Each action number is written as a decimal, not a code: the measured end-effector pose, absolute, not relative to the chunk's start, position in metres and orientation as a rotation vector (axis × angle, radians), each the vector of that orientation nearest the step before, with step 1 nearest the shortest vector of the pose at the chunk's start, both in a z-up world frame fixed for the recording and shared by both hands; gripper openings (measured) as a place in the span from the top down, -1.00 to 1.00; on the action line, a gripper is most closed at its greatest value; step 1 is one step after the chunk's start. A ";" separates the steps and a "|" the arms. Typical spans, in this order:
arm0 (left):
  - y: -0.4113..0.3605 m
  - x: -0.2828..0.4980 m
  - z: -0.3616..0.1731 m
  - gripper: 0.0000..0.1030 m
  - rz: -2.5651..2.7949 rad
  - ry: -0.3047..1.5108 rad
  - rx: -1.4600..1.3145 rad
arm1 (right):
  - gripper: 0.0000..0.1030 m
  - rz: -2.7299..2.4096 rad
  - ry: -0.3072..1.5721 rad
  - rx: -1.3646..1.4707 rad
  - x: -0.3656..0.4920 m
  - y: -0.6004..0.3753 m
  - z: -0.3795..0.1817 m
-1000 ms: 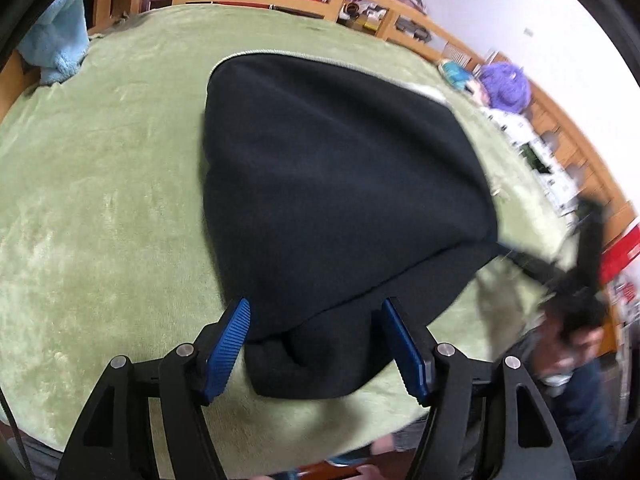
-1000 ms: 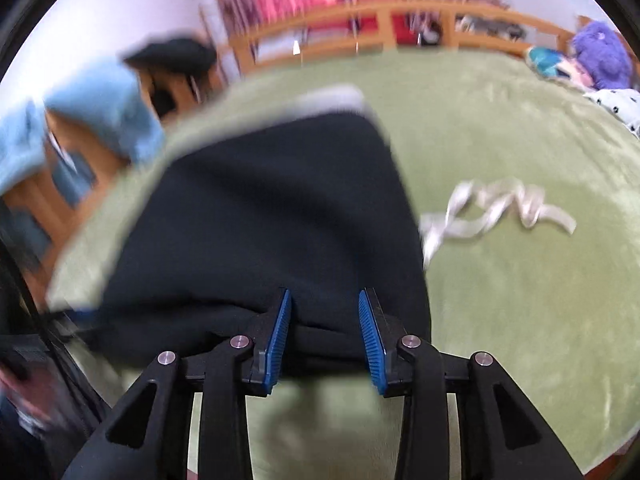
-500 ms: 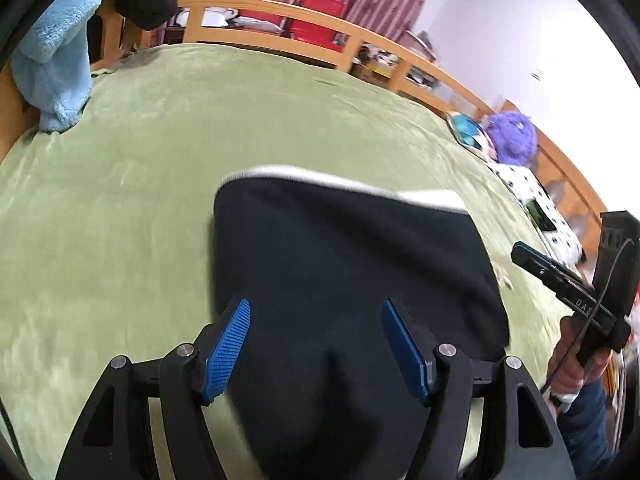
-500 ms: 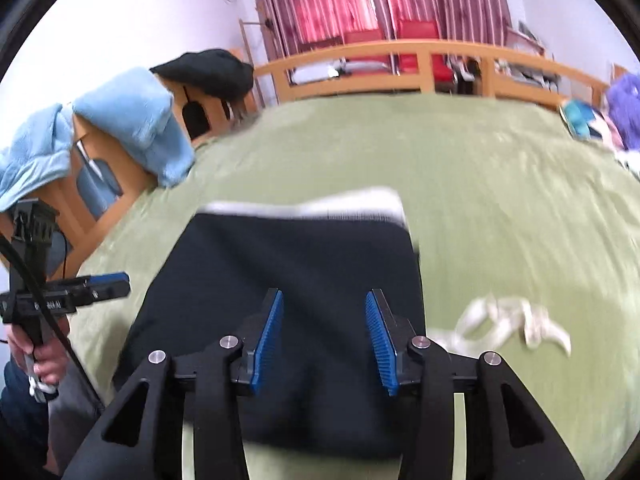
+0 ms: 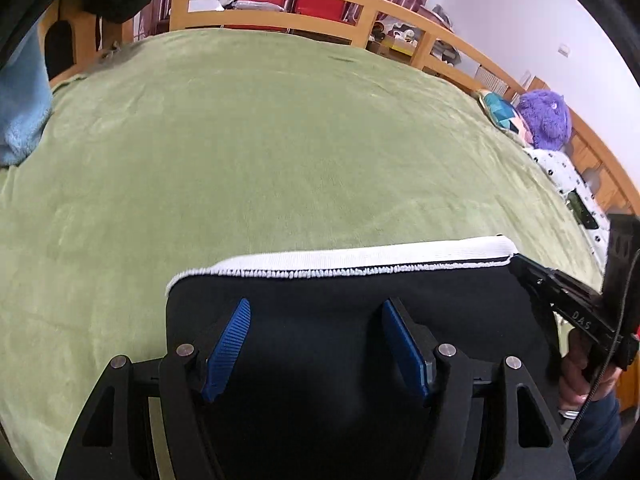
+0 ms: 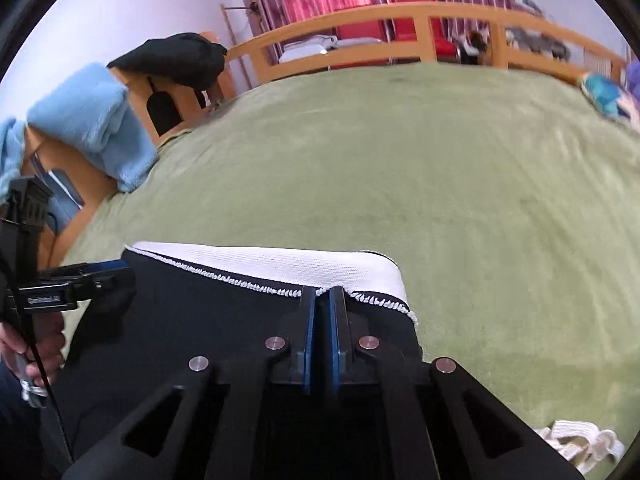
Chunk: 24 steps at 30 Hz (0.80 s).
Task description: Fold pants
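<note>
In the left wrist view, we are holding the left claw point(image 5: 316, 346) spread wide and grasping nothing, hovering over the black pants point(image 5: 360, 320), which are lying folded on the green bed point(image 5: 280, 140) at its near edge, with the white waistband point(image 5: 360, 258) forming the far border. The right claw point(image 5: 560, 296) is showing at the right end of that band. In the right wrist view, we are keeping the right claw point(image 6: 322, 300) pressed closed, its tips sitting at the stitched seam where the waistband point(image 6: 300, 266) is meeting the dark cloth; whether any fabric is pinched between them we cannot tell. The left claw point(image 6: 80, 280) is poking in from the left, and a white strap point(image 6: 576, 440) is lying on the bed just beside the pants. To do this step well, we are judging that both claws should be meeting the band at matching corners, biting through every layer, and lifting together so the fold is staying square.
</note>
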<state>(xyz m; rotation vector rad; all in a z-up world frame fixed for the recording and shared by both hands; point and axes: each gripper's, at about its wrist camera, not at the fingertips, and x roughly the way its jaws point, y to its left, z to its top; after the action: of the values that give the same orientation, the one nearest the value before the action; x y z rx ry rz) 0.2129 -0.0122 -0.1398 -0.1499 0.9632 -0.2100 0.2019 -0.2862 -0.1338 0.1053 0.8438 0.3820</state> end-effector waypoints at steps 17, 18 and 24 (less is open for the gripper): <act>0.007 0.115 -0.098 -0.30 -0.180 0.963 -0.212 | 0.30 0.304 0.832 0.029 0.112 -0.294 -0.086; 0.007 0.105 -0.099 -0.30 -0.196 0.967 -0.221 | 0.30 0.314 0.834 0.039 0.102 -0.298 -0.087; -0.003 0.044 -0.135 -0.44 -0.159 1.030 -0.143 | 0.22 0.295 0.892 0.014 0.058 -0.316 -0.127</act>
<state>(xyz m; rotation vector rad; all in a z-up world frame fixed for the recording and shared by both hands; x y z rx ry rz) 0.0439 -0.0028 -0.1348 -0.1427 1.0298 -0.1594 0.0576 -0.3160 -0.1274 0.0138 0.8923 0.2947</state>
